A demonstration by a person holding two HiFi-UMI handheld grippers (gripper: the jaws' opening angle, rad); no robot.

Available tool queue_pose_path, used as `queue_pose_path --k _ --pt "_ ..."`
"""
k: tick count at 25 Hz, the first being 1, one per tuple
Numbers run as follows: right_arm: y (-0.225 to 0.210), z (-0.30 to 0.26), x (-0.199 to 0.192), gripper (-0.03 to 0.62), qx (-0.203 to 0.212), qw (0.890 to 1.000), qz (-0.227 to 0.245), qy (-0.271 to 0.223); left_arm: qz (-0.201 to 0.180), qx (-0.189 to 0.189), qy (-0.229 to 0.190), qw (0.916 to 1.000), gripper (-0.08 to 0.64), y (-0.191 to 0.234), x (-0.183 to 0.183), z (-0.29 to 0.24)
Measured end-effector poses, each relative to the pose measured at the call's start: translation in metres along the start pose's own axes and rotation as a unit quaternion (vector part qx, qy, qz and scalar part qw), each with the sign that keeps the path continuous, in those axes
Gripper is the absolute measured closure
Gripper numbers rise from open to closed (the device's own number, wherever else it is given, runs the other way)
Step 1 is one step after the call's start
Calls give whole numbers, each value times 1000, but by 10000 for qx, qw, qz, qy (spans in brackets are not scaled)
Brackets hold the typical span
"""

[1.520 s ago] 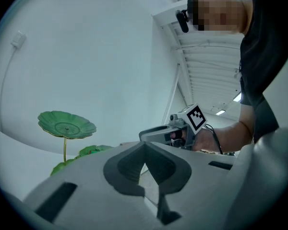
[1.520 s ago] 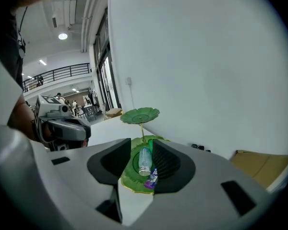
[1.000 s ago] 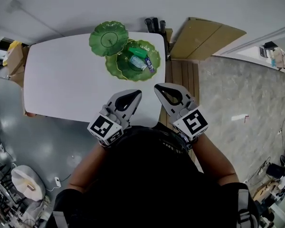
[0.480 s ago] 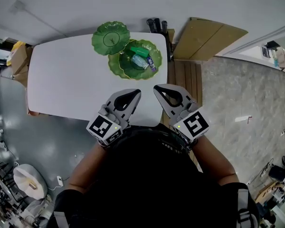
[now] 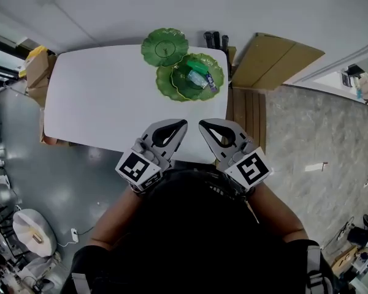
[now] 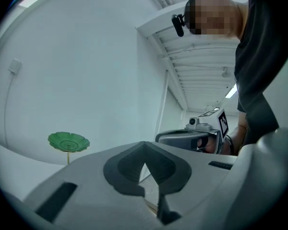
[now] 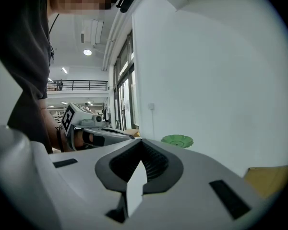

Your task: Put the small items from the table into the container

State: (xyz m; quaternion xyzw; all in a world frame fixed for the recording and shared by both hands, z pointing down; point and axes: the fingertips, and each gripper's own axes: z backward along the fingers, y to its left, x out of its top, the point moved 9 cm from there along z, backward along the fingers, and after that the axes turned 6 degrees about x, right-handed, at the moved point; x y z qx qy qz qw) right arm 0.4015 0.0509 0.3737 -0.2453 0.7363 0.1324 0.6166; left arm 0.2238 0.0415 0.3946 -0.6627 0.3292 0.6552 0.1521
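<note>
A green lotus-leaf stand sits at the far right of the white table (image 5: 98, 97). Its top plate (image 5: 164, 46) is bare. The lower bowl (image 5: 199, 75) holds a green packet (image 5: 197, 73) and a blue item (image 5: 210, 83). No loose items show on the tabletop. My left gripper (image 5: 183, 123) and right gripper (image 5: 201, 125) hover side by side off the table's near edge, both shut and holding nothing. The left gripper view shows the top plate (image 6: 68, 141) on its stalk and the right gripper (image 6: 197, 135). The right gripper view shows the plate (image 7: 177, 140) and the left gripper (image 7: 93, 131).
A cardboard panel (image 5: 276, 60) leans at the wall right of the table, with wooden boards (image 5: 244, 112) on the floor below it. Dark objects (image 5: 216, 40) stand behind the table's far right corner. A cardboard box (image 5: 37, 66) sits at its left end.
Both grippers have drawn back from the table's near edge and risen a little, staying shut. In the head view the table and the green stand now lie further up and to the right.
</note>
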Motion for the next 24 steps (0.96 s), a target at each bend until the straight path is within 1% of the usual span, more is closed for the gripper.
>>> queue_pose_path --k 8,15,18,24 --pt "91 -20 8 577 -90 9999 13 -108 -63 -105 -171 9998 554 -10 6 97" --pt "176 -41 6 577 -144 9996 103 -198 -82 -5 -264 9996 554 -13 -3 192" --pt "201 -49 5 578 -161 9996 110 -208 -94 -9 -319 9994 554 -11 -5 218" --pt "235 -53 6 577 -193 9995 149 -178 -89 -57 -383 9992 554 -16 -6 250"
